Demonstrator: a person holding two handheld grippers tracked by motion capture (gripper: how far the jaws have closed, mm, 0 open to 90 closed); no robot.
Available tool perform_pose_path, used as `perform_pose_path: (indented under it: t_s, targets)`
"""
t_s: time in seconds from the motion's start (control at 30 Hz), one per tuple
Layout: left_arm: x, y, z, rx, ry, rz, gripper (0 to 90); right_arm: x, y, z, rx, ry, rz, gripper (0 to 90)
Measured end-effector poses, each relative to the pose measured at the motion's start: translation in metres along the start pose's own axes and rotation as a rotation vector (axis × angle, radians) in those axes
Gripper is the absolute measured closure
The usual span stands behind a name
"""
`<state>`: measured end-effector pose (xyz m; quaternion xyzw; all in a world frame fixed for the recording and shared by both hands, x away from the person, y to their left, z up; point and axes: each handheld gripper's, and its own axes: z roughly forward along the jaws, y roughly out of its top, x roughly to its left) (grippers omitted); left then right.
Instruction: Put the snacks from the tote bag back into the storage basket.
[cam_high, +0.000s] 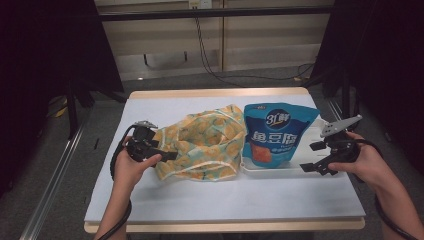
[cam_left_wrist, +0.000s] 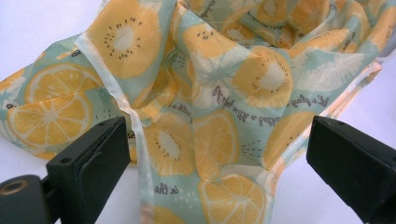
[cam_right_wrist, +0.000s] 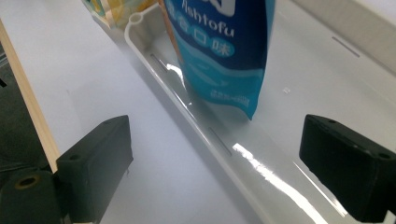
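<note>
Two grippers are sitting near the desk's front half, and you are holding both with jaws spread wide, gripping nothing. Your left gripper (cam_high: 161, 150) is facing the crumpled fruit-print fabric bag (cam_high: 205, 142) left of centre, its jaws straddling a loose fold (cam_left_wrist: 187, 140) without pinching it. Your right gripper (cam_high: 316, 156) is hovering by the white tray (cam_right_wrist: 196, 116) toward the right edge, where the blue fish tofu snack pouch (cam_high: 276, 132) is lying, its far end overhanging the rim. Closing on one thin layer is likely to drag the whole bag; nudging the tray could slide the pouch off.
</note>
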<state>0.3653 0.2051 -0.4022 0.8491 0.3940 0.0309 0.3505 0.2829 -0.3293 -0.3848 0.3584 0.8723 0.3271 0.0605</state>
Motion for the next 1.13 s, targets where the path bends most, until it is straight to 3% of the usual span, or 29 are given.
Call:
perform_pose_path:
  t_s: [0.6,1.13]
  targets:
    - [0.002,-0.001,-0.001,0.002,-0.001,-0.006,5.8,0.010,-0.026,0.009,-0.055,-0.009,0.015,8.8]
    - [0.001,0.000,-0.005,-0.007,-0.004,-0.002,5.6,0.015,-0.031,0.014,-0.042,0.001,0.003,8.7]
